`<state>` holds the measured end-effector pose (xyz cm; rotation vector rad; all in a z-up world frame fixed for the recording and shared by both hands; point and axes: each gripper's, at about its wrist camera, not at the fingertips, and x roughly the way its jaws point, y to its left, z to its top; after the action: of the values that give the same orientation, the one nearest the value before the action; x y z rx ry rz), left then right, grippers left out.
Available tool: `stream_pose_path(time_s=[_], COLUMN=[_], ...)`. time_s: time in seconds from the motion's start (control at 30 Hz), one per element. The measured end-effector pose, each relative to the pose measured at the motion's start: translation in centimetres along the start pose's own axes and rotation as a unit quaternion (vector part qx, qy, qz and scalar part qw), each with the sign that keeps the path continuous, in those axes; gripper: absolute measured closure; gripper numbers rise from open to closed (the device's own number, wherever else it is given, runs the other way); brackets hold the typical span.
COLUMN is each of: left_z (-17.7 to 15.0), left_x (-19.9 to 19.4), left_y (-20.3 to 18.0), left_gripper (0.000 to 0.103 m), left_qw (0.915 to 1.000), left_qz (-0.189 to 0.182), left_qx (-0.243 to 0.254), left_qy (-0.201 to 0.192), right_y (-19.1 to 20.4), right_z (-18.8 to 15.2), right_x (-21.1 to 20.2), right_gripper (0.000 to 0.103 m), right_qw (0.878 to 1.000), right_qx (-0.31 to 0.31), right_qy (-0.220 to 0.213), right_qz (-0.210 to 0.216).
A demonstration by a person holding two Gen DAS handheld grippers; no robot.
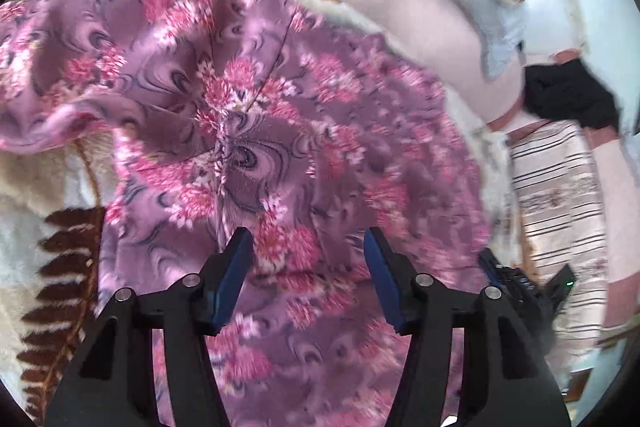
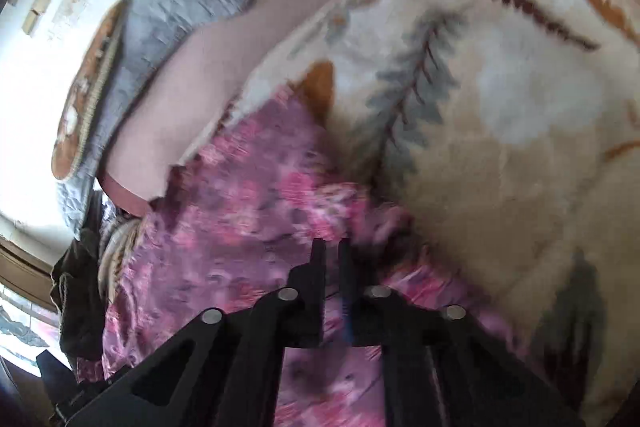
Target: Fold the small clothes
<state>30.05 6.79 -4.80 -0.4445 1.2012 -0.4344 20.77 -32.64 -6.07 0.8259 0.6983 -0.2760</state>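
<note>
Floral garment lying on leaf-print blanket

We are holding the left claw (image 1: 308, 243) spread above the floral garment (image 1: 248, 115); right claw (image 2: 331, 251) is pressed together at its edge, grip unclear; leaf-print blanket (image 2: 500, 115) surrounding, grey pillow (image 2: 176, 7) beyond.

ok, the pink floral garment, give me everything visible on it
The garment is thin, soft-looking purple-pink fabric printed with pink flowers and dark swirls, with a seam running down its middle. It lies spread but wrinkled on a fleecy leaf-patterned blanket, its upper left edge rumpled. The left tongs stand open above it, nothing between their tips. The right tongs are nearly shut at a raised fold; blur hides whether they pinch it.
</note>
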Motion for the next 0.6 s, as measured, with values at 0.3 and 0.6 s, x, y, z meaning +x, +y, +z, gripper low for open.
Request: stream_pose_path(time_s=[0.3,0.6], left_z=[2.5,3.8], left_x=[-11.0,-18.5], left_y=[10.3,24.0], left_gripper=[0.046,0.043], left_qw=[0.9921,0.9638], left_qz=[0.05,0.122], left_qx=[-0.067,-0.183], left_qy=[-0.093,-0.151], right_y=[13.8,14.4], right_z=[-11.0,-15.8], right_x=[5.3,7.6], right_gripper=[0.087,0.083], right_qw=[0.97,0.961], right_qx=[-0.151,-0.153], right_qy=[0.148,0.14], right_qz=[0.122,0.184])
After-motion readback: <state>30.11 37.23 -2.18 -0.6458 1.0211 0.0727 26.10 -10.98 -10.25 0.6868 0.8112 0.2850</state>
